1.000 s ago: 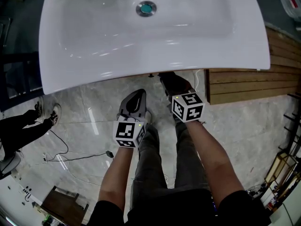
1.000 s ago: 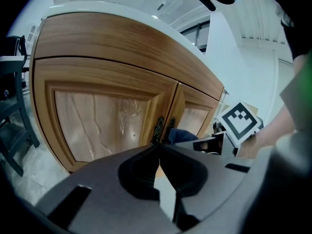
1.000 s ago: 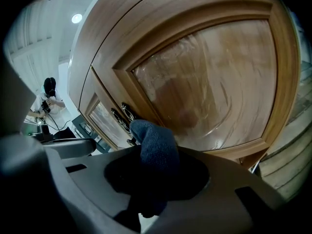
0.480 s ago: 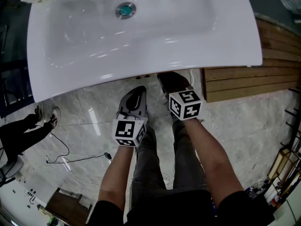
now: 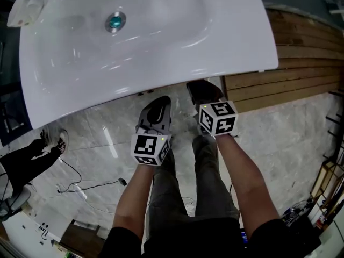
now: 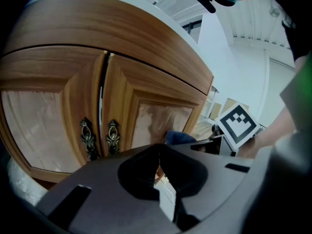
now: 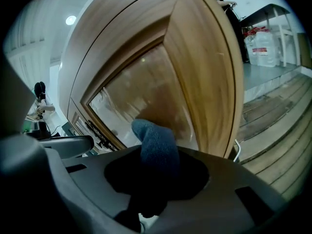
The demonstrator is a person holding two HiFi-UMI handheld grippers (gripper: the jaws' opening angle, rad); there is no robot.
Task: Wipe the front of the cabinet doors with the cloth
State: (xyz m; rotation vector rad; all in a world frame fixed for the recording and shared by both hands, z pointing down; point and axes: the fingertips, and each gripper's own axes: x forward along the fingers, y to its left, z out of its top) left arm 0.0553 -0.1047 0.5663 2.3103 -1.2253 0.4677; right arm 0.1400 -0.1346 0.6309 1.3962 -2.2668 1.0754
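Marble floor (image 5: 285,138) below sink (image 5: 161,42); right gripper (image 7: 151,189) jaws clamp cloth (image 7: 155,145) near cabinet door (image 7: 146,89), left gripper (image 6: 158,172) jaws together.

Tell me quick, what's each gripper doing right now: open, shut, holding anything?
Left gripper: closed, nothing between its jaws.
Right gripper: closed on the blue cloth.

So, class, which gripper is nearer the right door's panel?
Right. The right gripper, shut on the cloth, is close in front of the panel. The left gripper sits further back, facing the handles where the doors meet.
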